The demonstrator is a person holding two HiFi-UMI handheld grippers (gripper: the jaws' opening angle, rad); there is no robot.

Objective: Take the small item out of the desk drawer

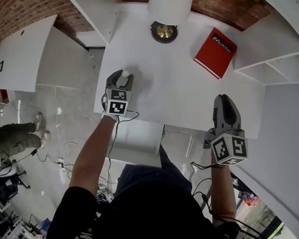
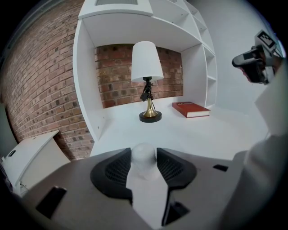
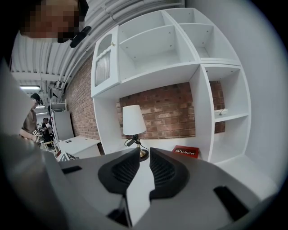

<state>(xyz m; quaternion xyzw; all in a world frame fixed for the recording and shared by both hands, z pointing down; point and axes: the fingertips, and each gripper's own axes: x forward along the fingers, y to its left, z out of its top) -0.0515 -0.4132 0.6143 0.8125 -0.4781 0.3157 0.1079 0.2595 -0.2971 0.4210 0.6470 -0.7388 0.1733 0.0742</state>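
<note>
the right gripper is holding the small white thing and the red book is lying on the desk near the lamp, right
Wrong gripper. The left gripper holds the small white thing in its jaws, as the left gripper view shows; the right gripper has nothing between its jaws. The red book does lie on the desk near the lamp.

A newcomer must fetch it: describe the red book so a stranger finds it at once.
Find the white desk against the brick wall. On it stands a lamp with a white shade; the book lies flat to its right. It is the desk's only red thing, with white lettering on its cover.
</note>
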